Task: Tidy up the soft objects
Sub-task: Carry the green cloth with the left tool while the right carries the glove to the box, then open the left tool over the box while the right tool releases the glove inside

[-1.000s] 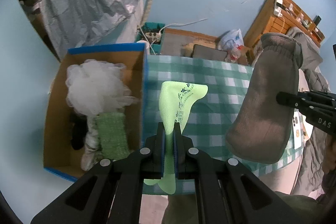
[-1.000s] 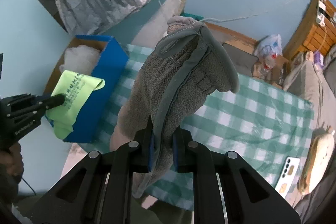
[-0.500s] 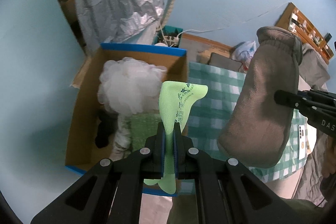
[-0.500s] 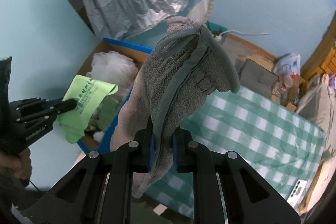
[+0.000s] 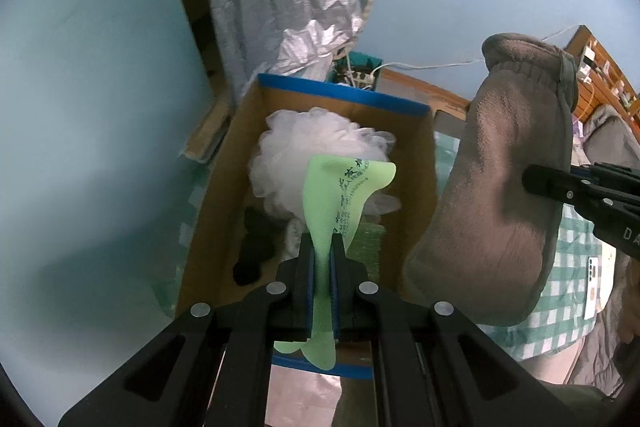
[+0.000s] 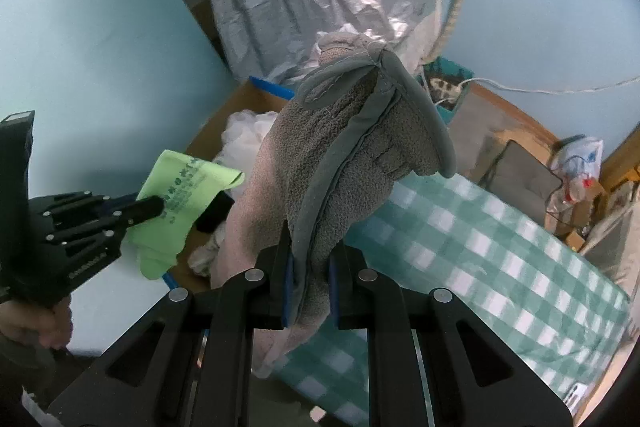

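Left claw (image 5: 321, 259): clenching on the green cloth (image 5: 340, 195), low centre of the left view.
Green cloth: thin, light and limp, drooping out both sides of the claw; hanging over the open box (image 5: 420, 163).
Right claw (image 6: 310, 279): gripping the grey mitt (image 6: 340, 163) along its edge seam, bottom centre of the right view.
Grey mitt: fleecy, bulky, soft; probably safest pinched at the seam or cuff.
Box: sitting mid-frame, already holding a white mesh puff (image 5: 296, 155).
Desk (image 6: 500, 247): wearing checked cloth, lower right.
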A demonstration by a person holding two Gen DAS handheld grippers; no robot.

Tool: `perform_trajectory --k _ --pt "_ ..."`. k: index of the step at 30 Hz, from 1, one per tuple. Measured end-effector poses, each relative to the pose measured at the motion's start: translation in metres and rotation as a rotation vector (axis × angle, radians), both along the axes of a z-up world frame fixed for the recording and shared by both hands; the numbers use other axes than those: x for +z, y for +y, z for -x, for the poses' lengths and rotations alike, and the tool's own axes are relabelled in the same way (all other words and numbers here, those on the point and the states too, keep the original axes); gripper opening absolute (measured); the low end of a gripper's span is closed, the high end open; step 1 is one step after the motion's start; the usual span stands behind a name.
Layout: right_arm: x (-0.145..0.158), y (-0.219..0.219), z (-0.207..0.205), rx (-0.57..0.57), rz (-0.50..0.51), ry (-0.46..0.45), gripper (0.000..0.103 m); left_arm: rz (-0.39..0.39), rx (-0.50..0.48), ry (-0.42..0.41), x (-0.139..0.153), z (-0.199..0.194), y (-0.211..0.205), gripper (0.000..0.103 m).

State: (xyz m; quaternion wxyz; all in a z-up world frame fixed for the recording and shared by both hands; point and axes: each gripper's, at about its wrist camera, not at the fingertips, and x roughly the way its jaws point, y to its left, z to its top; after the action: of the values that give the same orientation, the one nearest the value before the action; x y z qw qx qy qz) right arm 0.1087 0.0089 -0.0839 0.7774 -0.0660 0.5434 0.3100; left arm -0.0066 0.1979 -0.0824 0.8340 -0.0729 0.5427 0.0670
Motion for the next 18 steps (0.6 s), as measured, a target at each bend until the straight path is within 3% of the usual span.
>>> perform_trajectory --k 18 --pt "-0.058 0.082 0.001 0.112 0.062 0.083 0.013 0.042 0.044 0.081 -0.055 -0.014 0.043 0.007"
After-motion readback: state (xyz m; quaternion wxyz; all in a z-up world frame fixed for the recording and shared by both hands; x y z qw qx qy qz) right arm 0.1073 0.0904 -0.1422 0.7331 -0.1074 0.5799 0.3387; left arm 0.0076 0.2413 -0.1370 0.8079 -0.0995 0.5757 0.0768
